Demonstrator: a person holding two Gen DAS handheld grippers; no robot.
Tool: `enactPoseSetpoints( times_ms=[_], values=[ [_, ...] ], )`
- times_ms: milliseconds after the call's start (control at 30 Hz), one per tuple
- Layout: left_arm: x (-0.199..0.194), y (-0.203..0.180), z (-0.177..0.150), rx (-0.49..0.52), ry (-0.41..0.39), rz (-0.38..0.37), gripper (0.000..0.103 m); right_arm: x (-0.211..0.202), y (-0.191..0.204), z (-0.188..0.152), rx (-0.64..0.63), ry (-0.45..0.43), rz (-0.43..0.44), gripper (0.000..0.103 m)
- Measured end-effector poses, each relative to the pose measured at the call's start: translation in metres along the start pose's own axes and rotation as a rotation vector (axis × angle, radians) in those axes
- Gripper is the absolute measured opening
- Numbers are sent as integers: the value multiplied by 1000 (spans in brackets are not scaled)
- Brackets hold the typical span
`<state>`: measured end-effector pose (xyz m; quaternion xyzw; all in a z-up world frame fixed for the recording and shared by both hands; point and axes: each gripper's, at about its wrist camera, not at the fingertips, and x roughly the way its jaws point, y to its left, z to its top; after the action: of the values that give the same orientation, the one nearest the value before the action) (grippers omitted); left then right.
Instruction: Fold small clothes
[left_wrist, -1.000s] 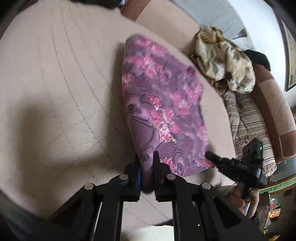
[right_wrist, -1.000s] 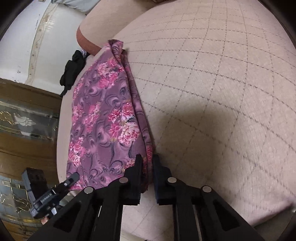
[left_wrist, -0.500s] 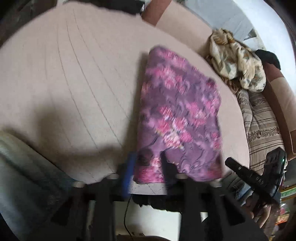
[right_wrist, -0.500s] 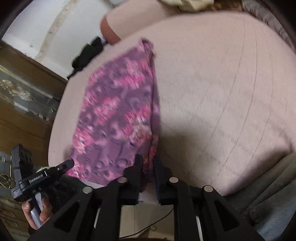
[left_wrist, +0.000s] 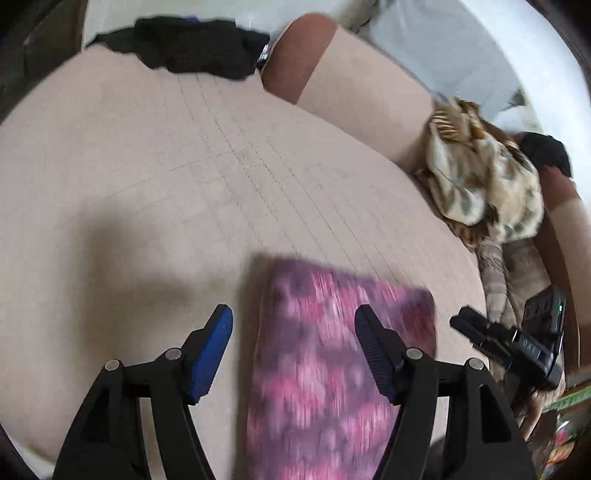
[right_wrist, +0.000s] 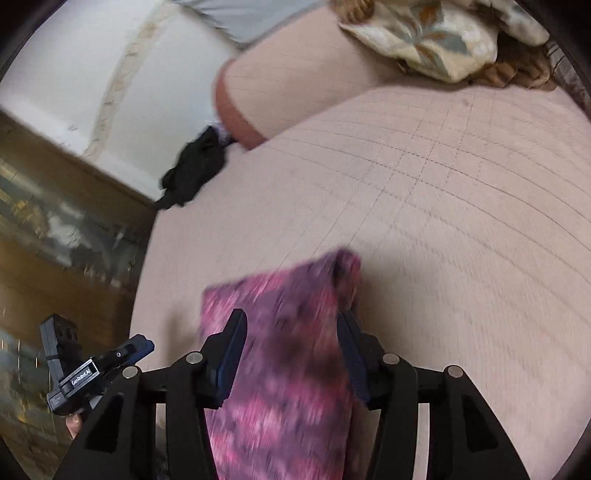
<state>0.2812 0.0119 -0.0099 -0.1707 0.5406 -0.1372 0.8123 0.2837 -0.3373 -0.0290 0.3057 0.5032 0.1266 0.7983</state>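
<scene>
The left gripper (left_wrist: 293, 325) has its jaws spread wide, the blue-padded left finger (left_wrist: 214, 347) over bare cushion and the ribbed right finger (left_wrist: 373, 347) over the cloth, so nothing is pinched. Between and below those jaws lies the purple cloth with pink flowers (left_wrist: 332, 354), its far edge just ahead of the fingertips and its near end running out of sight under the tool. It rests on the pale pink quilted sofa cushion (left_wrist: 184, 177), and both views are blurred, so the exact lie of the layers is hard to read. To the right of the jaws the right gripper (right_wrist: 291, 332) is also wide open, with the same cloth filling the gap between its fingers and a raised, bunched ridge at the far right corner, just ahead of the right finger. The risk, as I judge it, is that this loose corner slumps or springs apart now that neither tool grips it, leaving an uneven fold. A second risk is a finger dragging the top layer as the tools lift away, since the fabric sits so close under them. The near end appears to reach the cushion's front edge, so it could slide off.
</scene>
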Motion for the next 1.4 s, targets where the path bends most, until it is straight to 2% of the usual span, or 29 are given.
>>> enactPoseSetpoints(
  times_ms=[67, 100, 200, 233, 300, 333, 367, 467, 533, 567, 633, 700, 800, 900, 933, 967, 1000, 1033, 1067, 1133, 1233, 1267, 1333, 1367, 1400],
  values=[
    [21, 4, 12, -9, 3, -32, 68, 26, -13, 17, 29, 13, -18, 54],
    [31, 7, 14, -18, 8, -68, 68, 36, -19, 21, 42, 13, -10, 50],
    [63, 21, 8, -95, 89, -152, 64, 59, -42, 20, 77, 16, 47, 39],
    [67, 21, 7, -91, 98, -152, 60, 65, -48, 20, 94, 29, 52, 37],
    [74, 24, 8, -113, 108, -149, 52, 77, -58, 23, 111, 67, 92, 24],
    [74, 28, 9, -136, 104, -161, 43, 82, -61, 25, 108, 80, 93, 21],
    [73, 29, 9, -138, 96, -165, 35, 82, -64, 26, 123, 78, 103, 16],
    [58, 31, 6, -127, 34, -191, 27, 64, -59, 29, 120, 33, 116, 5],
    [60, 31, 6, -125, 30, -195, 27, 49, -54, 30, 86, -4, 120, 5],
    [66, 33, 7, -128, 48, -186, 28, 51, -54, 30, 68, -15, 94, 5],
    [72, 40, 7, -156, 61, -186, 28, 70, -64, 27, 98, 27, 49, 5],
    [67, 36, 7, -134, 44, -180, 28, 77, -66, 24, 101, 36, 35, 5],
    [68, 25, 7, -86, 29, -118, 32, 74, -59, 28, 54, 9, 35, 6],
    [61, 9, 7, -3, -11, -20, 44, 77, -58, 26, 65, 28, 21, 11],
    [53, 6, 4, 28, -36, 25, 48, 72, -51, 26, 56, 19, 9, 16],
    [44, 3, -1, 61, -66, 72, 55, 62, -42, 25, 30, 1, 7, 32],
    [32, 0, -8, 87, -87, 95, 61, 50, -35, 22, 7, -24, 6, 53],
    [23, 0, -15, 102, -99, 94, 71, 38, -29, 18, -9, -49, 5, 62],
    [13, 1, -23, 113, -105, 89, 75, 24, -21, 10, -30, -73, 3, 74],
    [-5, 4, -47, 118, -98, 87, 76, 5, -14, -9, -58, -89, 0, 75],
    [-23, 22, -99, 71, -58, 67, 76, -13, -23, -61, -49, -85, -28, 75],
    [-27, 26, -112, 57, -52, 74, 76, -13, -29, -83, -49, -58, -41, 72],
    [-32, 32, -134, 25, -43, 93, 76, -13, -37, -113, -28, -15, -65, 58],
    [-34, 34, -138, 9, -38, 83, 76, -10, -38, -126, -21, 15, -60, 49],
    [-34, 36, -142, -8, -32, 69, 76, -10, -36, -131, -26, 23, -55, 46]
  ],
)
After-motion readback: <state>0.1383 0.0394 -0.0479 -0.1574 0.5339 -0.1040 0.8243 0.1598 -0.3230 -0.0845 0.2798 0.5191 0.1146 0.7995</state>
